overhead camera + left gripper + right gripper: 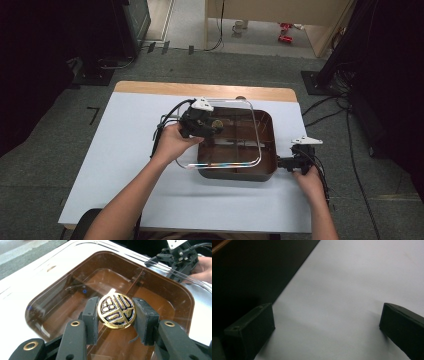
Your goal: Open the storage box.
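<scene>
A recording lab; dark stands (345,45), floor cables (325,107), grey carpet (60,120), covered table (120,150)

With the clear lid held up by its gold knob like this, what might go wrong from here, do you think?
1. The left gripper clamps only the small round gold knob, so the clear lid could swing or slip free.
2. The lid hangs offset over the brown tray; its edge may knock the tray's rim.
3. The right gripper stands open beside the tray, so a knock could shift it.

Lid (250,117): clear, see-through, a rainbow glint along its near edge.
Knob (116,310): gold, black-filled emblem pattern on its face.
Tray (267,167): glossy dark brown, divided inside.
Left gripper (116,320): black, brass-coloured rivets.
Right gripper (287,162): black, white top plate.
Desk (125,145): pale grey-blue sheet, wood edge.
</scene>
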The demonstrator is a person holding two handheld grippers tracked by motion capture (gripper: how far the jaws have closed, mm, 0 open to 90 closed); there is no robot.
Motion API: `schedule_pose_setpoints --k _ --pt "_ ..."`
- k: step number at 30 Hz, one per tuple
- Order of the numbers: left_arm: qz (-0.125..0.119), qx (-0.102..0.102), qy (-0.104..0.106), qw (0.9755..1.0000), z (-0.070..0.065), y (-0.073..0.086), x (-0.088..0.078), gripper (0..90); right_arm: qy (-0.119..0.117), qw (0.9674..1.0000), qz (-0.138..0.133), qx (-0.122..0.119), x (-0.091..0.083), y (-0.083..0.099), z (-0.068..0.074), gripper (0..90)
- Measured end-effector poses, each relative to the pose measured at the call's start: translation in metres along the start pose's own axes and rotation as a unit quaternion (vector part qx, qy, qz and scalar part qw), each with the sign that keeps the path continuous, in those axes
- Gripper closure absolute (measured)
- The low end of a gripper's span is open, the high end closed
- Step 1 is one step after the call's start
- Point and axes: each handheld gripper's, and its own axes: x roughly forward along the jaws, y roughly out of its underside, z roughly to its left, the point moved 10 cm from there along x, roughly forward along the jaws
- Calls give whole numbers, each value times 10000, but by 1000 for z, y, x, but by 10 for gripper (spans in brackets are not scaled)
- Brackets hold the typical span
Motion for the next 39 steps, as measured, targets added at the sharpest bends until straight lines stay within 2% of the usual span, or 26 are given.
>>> schedule_pose_setpoints --k 5,13,18,30,32,34,36,37,39 --pt "-35 -224 -149 9996 16 16 -21 592 -3 10000 6 2 0 0 0 0" --pt "19 -365 -460 9983 35 41 -41 592 -4 10000 5 2 0 0 0 0" --pt "-8 -488 -551 9973 45 51 -51 592 0 10000 1 8 0 0 0 0" --pt "-61 -777 -805 9937 79 77 -81 593 -4 10000 7 2 0 0 0 0" --pt "-52 -806 -825 9933 81 78 -82 592 -3 10000 5 6 0 0 0 0" --pt "-37 -860 -924 9920 91 85 -90 592 -4 10000 6 3 0 0 0 0" --pt "-51 -876 -941 9917 93 86 -92 593 -2 10000 5 5 0 0 0 0" --pt "-102 -961 -970 9906 100 89 -97 592 -3 10000 6 4 0 0 0 0" --pt "-118 -1019 -985 9898 105 93 -102 592 -2 10000 5 7 0 0 0 0"
